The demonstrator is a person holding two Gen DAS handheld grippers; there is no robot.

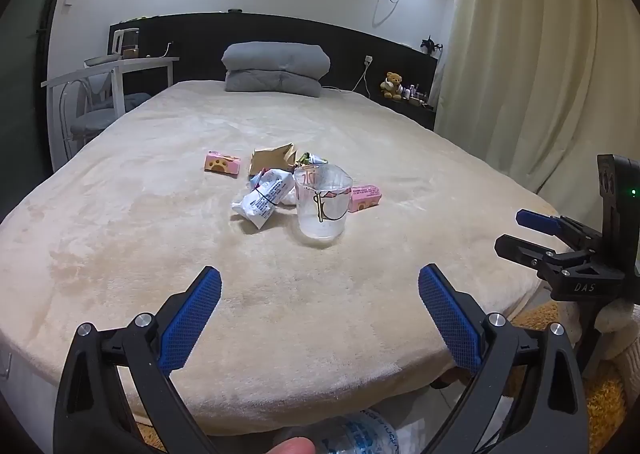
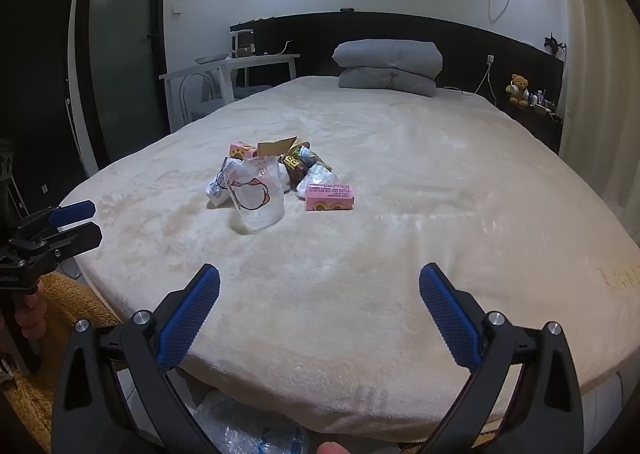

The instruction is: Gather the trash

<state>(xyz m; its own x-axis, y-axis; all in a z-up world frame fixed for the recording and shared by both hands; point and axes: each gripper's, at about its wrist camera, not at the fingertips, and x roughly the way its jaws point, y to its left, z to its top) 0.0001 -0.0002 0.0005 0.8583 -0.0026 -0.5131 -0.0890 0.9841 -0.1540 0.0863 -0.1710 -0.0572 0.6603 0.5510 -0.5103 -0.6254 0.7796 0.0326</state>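
A small heap of trash lies mid-bed on the beige blanket [image 1: 280,314]. It holds a clear plastic cup [image 1: 322,203] with a cartoon print, a white crumpled wrapper [image 1: 264,197], a brown paper piece [image 1: 274,157] and two pink cartons [image 1: 223,163] [image 1: 365,197]. From the right wrist the cup [image 2: 256,199], a pink carton [image 2: 330,196] and a dark wrapper [image 2: 294,165] show. My left gripper [image 1: 320,286] hangs open near the bed's front edge, well short of the heap. My right gripper [image 2: 320,286] is open too, empty, to the right of the left one.
Folded grey bedding [image 1: 276,69] rests at the headboard. A white desk and chair [image 1: 104,93] stand left of the bed, a teddy bear [image 1: 393,85] on the right shelf, curtains [image 1: 520,53] at right. A crushed plastic bottle [image 1: 356,434] lies on the floor below the bed edge.
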